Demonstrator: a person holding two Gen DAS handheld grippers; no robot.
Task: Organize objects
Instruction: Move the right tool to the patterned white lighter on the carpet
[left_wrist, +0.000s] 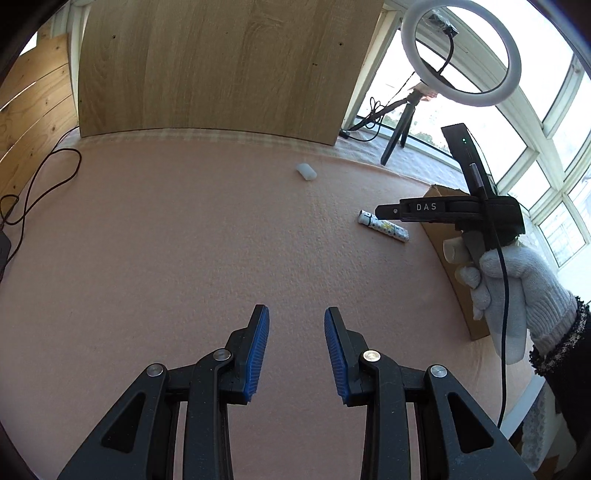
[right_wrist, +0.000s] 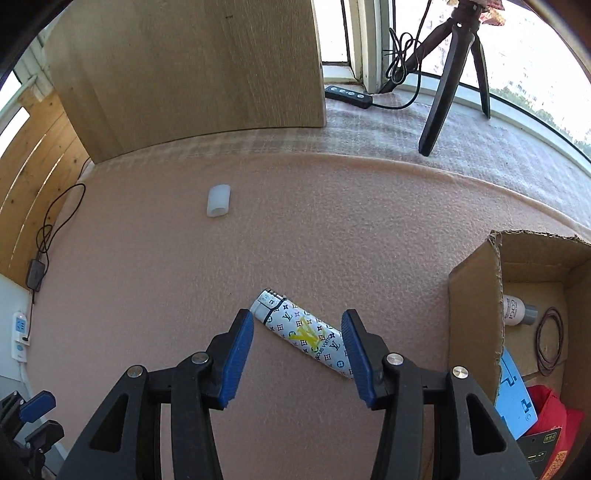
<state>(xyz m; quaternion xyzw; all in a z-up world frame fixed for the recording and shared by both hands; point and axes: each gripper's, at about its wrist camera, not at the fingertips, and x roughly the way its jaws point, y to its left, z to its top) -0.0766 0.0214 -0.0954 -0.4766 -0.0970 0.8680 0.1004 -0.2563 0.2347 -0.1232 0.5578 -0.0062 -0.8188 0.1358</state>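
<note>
- The lighter (right_wrist: 303, 335), white with a monogram print and a yellow mark, lies flat on the pink cloth (right_wrist: 295, 229), its metal head pointing up and to the left in my right wrist view.
- My right gripper (right_wrist: 297, 330) hangs just over the lighter with its blue pads (right_wrist: 236, 354) spread wide; the lighter's body lies slantwise in the gap, its lower end hidden behind the right pad. I cannot tell whether that pad touches it.
- Right of the lighter stands an open cardboard box (right_wrist: 474, 295). Inside it I see a small white bottle (right_wrist: 515, 310), thin dark rubber bands (right_wrist: 550, 339), a light blue flat piece (right_wrist: 513, 398) and something red (right_wrist: 550, 417).
- Beyond the lighter, up and to the left, a small translucent white cap (right_wrist: 218, 201) lies alone on the cloth, well apart from it.
- Further back from the lighter a wooden board (right_wrist: 192, 66) stands upright at the cloth's far edge, and to its right are the dark tripod (right_wrist: 443, 88) legs and a black inline cable control (right_wrist: 349, 96).
- In my left wrist view the lighter (left_wrist: 384, 227) lies far off to the right, with the nose of my right gripper over it and my white-gloved right hand (left_wrist: 513, 291) on its handle.
- My left gripper (left_wrist: 297, 328) is well apart from the lighter, over bare cloth, its blue pads spread and holding nothing.
- Above the lighter in that view a ring light (left_wrist: 461, 51) stands against the windows.
</note>
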